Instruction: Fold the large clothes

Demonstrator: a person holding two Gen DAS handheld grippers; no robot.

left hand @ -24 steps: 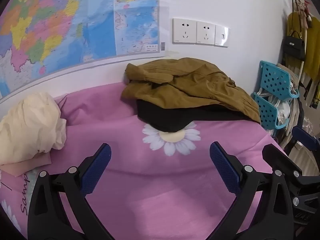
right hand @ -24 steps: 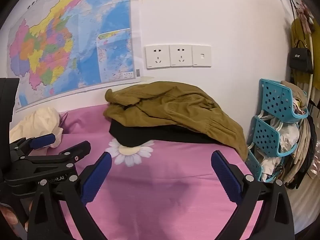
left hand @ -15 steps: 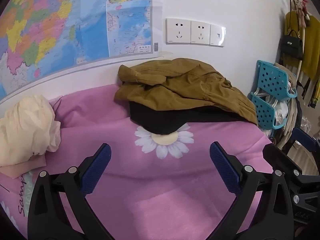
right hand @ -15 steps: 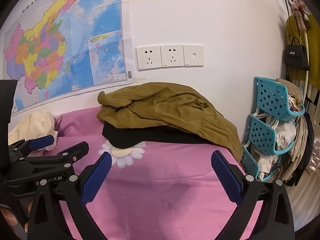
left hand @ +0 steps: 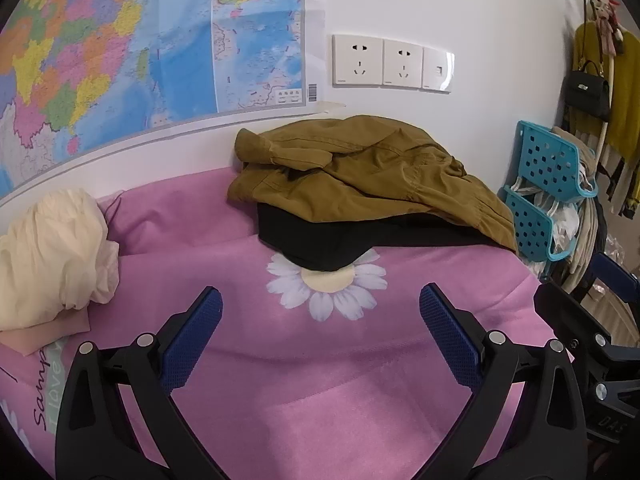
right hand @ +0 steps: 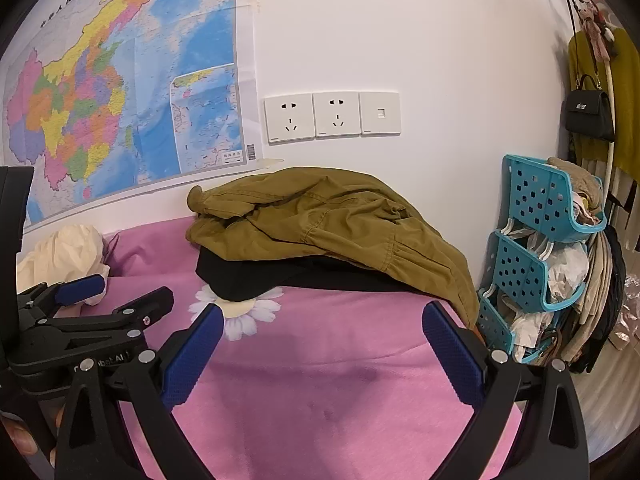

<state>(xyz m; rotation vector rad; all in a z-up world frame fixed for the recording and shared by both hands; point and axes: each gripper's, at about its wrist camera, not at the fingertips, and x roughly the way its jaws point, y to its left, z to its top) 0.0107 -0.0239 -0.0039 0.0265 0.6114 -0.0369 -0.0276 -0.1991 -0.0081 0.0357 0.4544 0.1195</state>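
Note:
A crumpled olive-brown jacket (left hand: 368, 176) lies on a black garment (left hand: 320, 240) at the back of the pink bed, against the wall; both also show in the right wrist view, the jacket (right hand: 320, 220) over the black garment (right hand: 248, 276). A cream garment (left hand: 48, 256) is bunched at the left. My left gripper (left hand: 320, 316) is open and empty, above the pink sheet short of the pile. My right gripper (right hand: 320, 332) is open and empty, to the right of the left one. The left gripper also shows in the right wrist view (right hand: 112, 300).
The pink sheet (left hand: 320, 380) has a daisy print (left hand: 326, 284). A map (left hand: 120, 60) and wall sockets (left hand: 392, 64) are behind the bed. A blue basket rack (right hand: 536, 256) with clothes stands off the bed's right edge. A black handbag (right hand: 588, 110) hangs further right.
Both views have shifted slightly; the clothes pile sits a little further left and lower in frame than 0.8 s ago. Both grippers stay open and empty.

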